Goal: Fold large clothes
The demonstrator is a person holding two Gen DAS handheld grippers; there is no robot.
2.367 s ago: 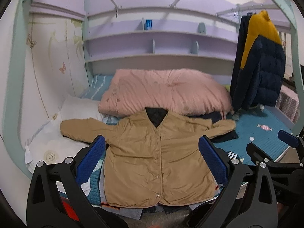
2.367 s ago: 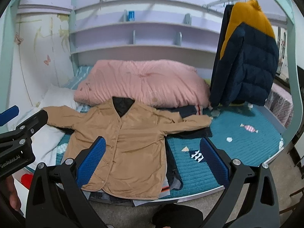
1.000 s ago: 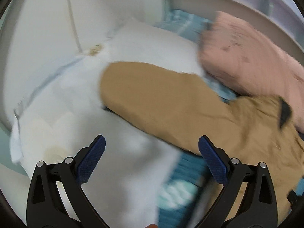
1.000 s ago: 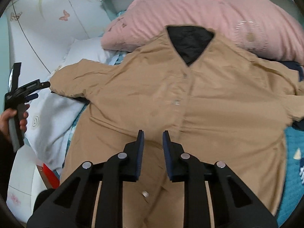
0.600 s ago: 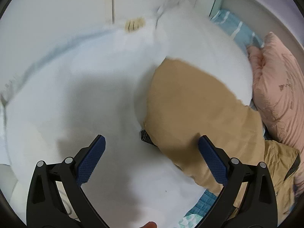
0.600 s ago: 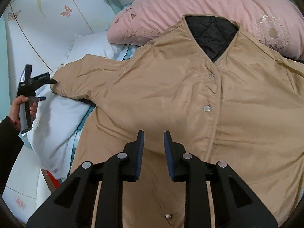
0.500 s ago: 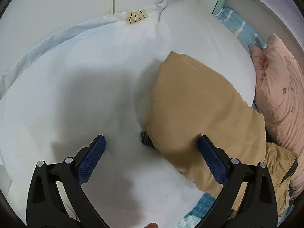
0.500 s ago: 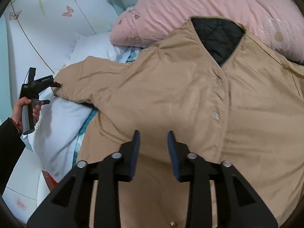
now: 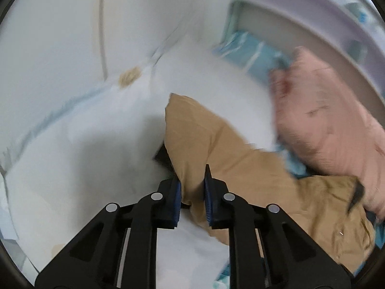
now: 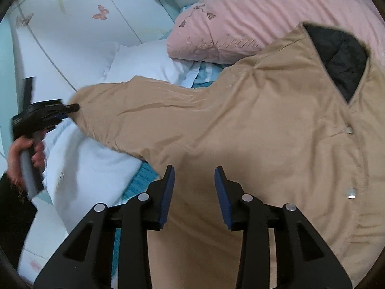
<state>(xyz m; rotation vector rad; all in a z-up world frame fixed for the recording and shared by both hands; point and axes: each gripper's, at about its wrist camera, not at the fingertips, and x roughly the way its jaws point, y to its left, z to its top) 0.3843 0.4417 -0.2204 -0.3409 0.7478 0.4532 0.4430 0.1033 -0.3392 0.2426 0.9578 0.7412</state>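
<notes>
A tan button-front jacket [image 10: 276, 130] with a black quilted lining lies spread front-up on the bed. Its left sleeve [image 9: 199, 144] stretches out over a white pillow. My left gripper [image 9: 192, 180] is shut on the end of that sleeve; it also shows in the right wrist view [image 10: 69, 109], pinching the cuff. My right gripper [image 10: 194, 175] is open a moderate way and hovers low over the jacket's body near the left armpit, holding nothing.
A white pillow [image 10: 134, 60] lies under the sleeve at the left. A pink duvet [image 10: 252, 9] is bunched behind the jacket. A teal bedsheet [image 10: 142, 175] shows beneath. A white wall [image 9: 60, 36] with butterfly decals bounds the bed's left side.
My left gripper moved from wide open above the sleeve end to shut on it. My right gripper slid left toward the armpit and opened from nearly shut.
</notes>
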